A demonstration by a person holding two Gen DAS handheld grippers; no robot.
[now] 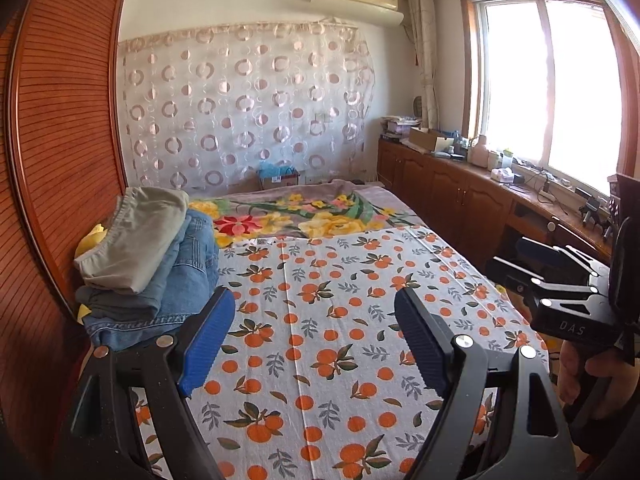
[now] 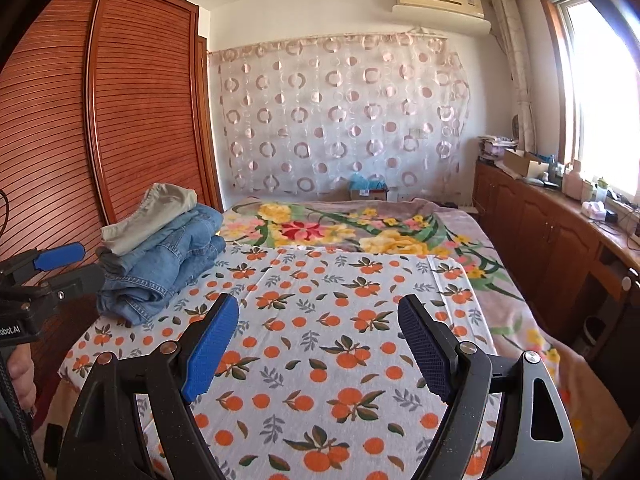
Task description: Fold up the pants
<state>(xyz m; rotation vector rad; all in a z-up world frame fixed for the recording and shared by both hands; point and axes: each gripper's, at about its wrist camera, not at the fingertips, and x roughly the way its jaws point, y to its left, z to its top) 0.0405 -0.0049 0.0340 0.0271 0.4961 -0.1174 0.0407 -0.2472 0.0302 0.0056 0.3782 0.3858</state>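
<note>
A stack of folded pants lies at the left edge of the bed, with khaki pants (image 1: 136, 236) (image 2: 152, 216) on top of blue jeans (image 1: 176, 280) (image 2: 168, 264). My left gripper (image 1: 314, 294) is open above the orange-print cloth (image 1: 320, 340), just right of the stack, with nothing between its blue pads. My right gripper (image 2: 318, 302) is open too, over the middle of the cloth (image 2: 340, 340), and holds nothing. Each gripper also shows at the edge of the other's view: the right gripper (image 1: 520, 258) and the left gripper (image 2: 86, 260).
A wooden slatted wardrobe (image 1: 60, 140) stands tight against the bed's left side behind the stack. A floral blanket (image 2: 360, 228) covers the far half of the bed. Low wooden cabinets (image 1: 460, 192) with clutter run along the right under the window. A hand (image 1: 600, 372) grips the right gripper's handle.
</note>
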